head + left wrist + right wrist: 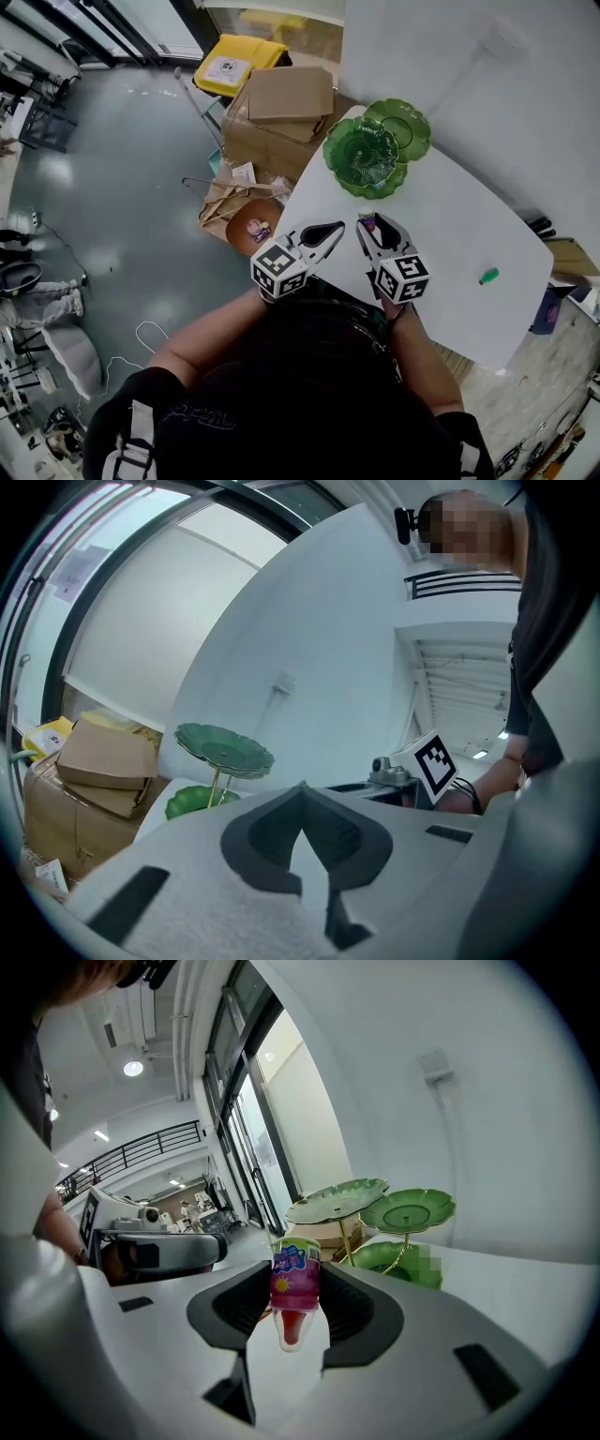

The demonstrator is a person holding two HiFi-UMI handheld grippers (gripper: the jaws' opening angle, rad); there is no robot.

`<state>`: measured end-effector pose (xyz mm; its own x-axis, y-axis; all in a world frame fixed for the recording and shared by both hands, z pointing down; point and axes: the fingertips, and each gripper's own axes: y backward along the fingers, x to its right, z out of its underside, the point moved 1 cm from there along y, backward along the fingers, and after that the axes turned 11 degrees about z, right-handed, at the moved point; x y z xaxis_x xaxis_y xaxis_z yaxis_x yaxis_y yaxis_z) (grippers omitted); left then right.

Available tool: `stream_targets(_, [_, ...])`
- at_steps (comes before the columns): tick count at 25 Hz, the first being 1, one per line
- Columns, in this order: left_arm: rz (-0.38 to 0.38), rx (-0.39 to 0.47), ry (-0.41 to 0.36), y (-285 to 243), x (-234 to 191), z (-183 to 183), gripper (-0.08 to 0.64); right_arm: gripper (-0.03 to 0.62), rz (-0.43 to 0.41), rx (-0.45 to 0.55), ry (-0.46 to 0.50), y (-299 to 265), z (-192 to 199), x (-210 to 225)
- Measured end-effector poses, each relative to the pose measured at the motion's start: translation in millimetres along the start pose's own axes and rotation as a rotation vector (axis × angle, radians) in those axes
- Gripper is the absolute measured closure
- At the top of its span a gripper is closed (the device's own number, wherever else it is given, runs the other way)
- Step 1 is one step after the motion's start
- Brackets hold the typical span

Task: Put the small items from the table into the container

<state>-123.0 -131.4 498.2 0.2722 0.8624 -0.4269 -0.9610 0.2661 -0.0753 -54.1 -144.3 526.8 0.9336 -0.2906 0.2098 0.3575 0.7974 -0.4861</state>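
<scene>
While you hold them over the near edge of the white tabletop (441, 220), your left gripper (336, 228) is closed on nothing, its tips meeting. Your right gripper (368, 225) clamps 1 small jelly cup (295, 1279) with a pink label. The green tiered dish (361, 150) stands at 12 o'clock from them. At 3 o'clock, well apart, lies 1 small green item (488, 276).

The white table (450, 234) carries a green leaf-dish stand (375, 150) and, well apart, a small green item (488, 277).
</scene>
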Motion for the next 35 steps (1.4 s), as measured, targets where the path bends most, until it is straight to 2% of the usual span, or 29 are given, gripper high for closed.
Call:
stream_targets(5, [-0.002, -0.021, -0.001, -23, -17, 5, 0.555, 0.426, 0.022, -0.045, 0.018, -35, 8, 36])
stream_targets(9, [-0.011, -0.032, 0.01, -43, -29, 12, 0.555, 0.425, 0.035, -0.141, 0.068, -70, 36, 70])
stream_targets(20, [-0.037, -0.078, 0.05, -57, -41, 35, 0.555, 0.425, 0.047, -0.359, 0.066, -143, 96, 116])
stream_targets(26, [-0.061, -0.078, 0.09, -45, -44, 43, 0.555, 0.425, 0.069, -0.377, 0.071, -147, 101, 119])
stream_targets(35, [-0.059, -0.073, 0.067, -24, -31, 41, 0.555, 0.423, 0.109, -0.312, 0.065, -131, 91, 122])
